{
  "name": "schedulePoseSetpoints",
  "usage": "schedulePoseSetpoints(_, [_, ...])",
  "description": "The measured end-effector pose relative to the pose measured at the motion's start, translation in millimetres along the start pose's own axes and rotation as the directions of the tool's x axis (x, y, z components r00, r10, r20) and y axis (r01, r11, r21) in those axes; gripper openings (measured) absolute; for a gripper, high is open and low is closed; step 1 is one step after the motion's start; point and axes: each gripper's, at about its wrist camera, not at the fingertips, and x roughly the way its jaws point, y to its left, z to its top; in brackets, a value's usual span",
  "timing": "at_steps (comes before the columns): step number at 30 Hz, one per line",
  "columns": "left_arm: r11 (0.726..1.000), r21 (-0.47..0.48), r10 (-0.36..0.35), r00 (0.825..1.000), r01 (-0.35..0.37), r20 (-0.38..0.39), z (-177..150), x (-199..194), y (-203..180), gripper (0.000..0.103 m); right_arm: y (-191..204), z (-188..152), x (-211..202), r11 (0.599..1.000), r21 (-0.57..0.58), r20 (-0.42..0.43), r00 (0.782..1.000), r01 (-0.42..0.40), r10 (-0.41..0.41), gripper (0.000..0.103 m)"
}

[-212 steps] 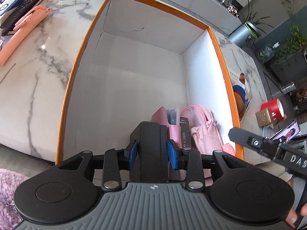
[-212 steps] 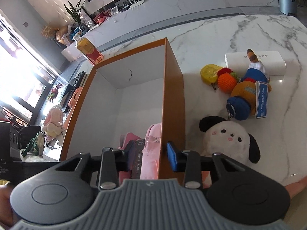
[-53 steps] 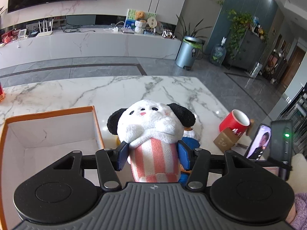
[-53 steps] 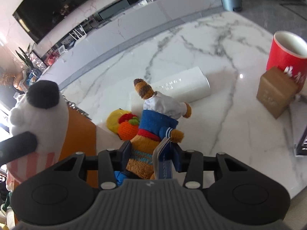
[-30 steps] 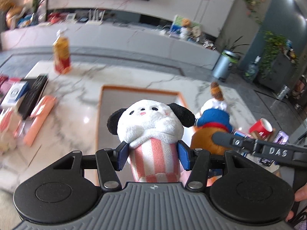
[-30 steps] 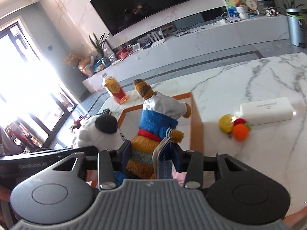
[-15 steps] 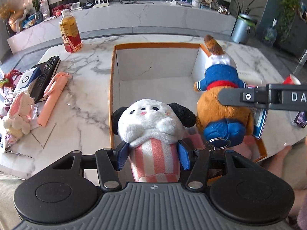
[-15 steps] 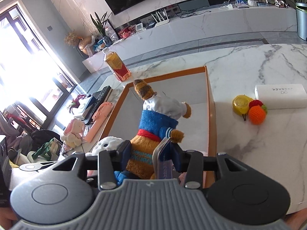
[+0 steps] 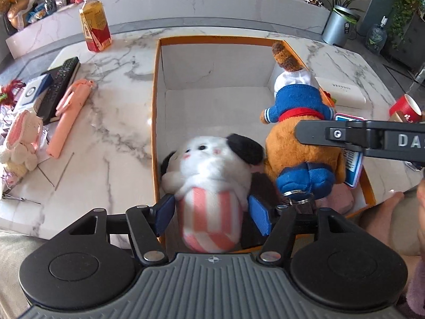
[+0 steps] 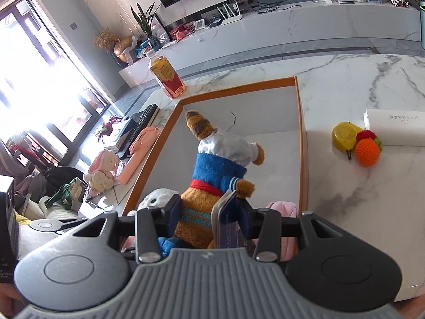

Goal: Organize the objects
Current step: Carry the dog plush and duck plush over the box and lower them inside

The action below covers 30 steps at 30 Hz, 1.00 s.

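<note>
2 plush toys over orange box (image 9: 155,122), left gripper (image 9: 211,214) opening, pads clear of panda (image 9: 212,170) tipping between them, right gripper (image 10: 209,212) clamped on brown doll (image 10: 220,170) beside it.

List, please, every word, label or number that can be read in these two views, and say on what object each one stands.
"DAS", cut off by the picture's edge: on the right hand-held gripper's black arm, left wrist view.
Bottle: label print too blurred to read.
White box: small dark print, too small.
Orange box: tiny print on the far rim, unreadable.
Blue tag on the brown plush: barcode and text, unreadable.
Red cup: white marks, unreadable.
</note>
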Motion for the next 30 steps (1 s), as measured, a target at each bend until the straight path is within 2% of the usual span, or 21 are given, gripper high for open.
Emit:
schedulePoseSetpoints(4, [1.000, -0.007, -0.018, 1.000, 0.018, -0.002, 0.1, -7.5, 4.6, 0.069, -1.3, -1.6, 5.3, 1.000, 0.000, -0.018, 1.000, 0.005, -0.005, 0.046])
schedulePoseSetpoints(12, [0.999, 0.041, -0.021, 0.999, 0.019, 0.048, 26.7, -6.5, 2.0, 0.046, 5.0, 3.6, 5.9, 0.998, -0.065, -0.033, 0.999, 0.011, -0.013, 0.046])
schedulePoseSetpoints(16, [0.997, 0.066, -0.033, 0.999, 0.032, 0.021, 33.5, 13.2, -3.8, 0.039, 10.0, 8.8, 8.5, 0.992, -0.128, -0.055, 0.998, 0.008, -0.015, 0.046])
schedulePoseSetpoints(18, [0.998, 0.068, -0.016, 1.000, 0.016, -0.003, 31.9, 22.8, -4.3, 0.034, 10.4, 10.1, 11.3, 0.989, -0.151, -0.071, 0.997, 0.004, -0.015, 0.046])
schedulePoseSetpoints(21, [0.998, 0.063, -0.013, 0.999, 0.015, -0.037, 24.2, 31.7, -1.9, 0.032, 10.3, 12.2, 16.9, 0.983, -0.184, -0.100, 0.995, -0.005, -0.014, 0.046])
schedulePoseSetpoints(23, [0.998, 0.061, -0.025, 0.998, 0.029, -0.056, 19.8, 32.8, 0.7, 0.031, 11.4, 14.5, 19.1, 0.975, -0.222, -0.117, 0.993, -0.014, -0.012, 0.046])
schedulePoseSetpoints(24, [0.998, 0.051, -0.041, 0.996, 0.045, -0.075, 18.1, 33.7, 2.8, 0.024, 12.4, 16.3, 19.2, 0.970, -0.243, -0.123, 0.992, -0.017, -0.013, 0.046])
schedulePoseSetpoints(27, [0.997, 0.046, -0.064, 0.995, 0.067, -0.076, 17.0, 30.8, 6.0, 0.024, 17.4, 26.6, 17.8, 0.946, -0.322, -0.120, 0.993, -0.022, -0.018, 0.046])
schedulePoseSetpoints(30, [0.994, 0.024, -0.101, 0.993, 0.103, -0.067, 19.4, 27.9, 10.6, 0.027, 27.2, 40.5, 16.9, 0.903, -0.429, -0.105, 0.994, -0.020, -0.027, 0.046])
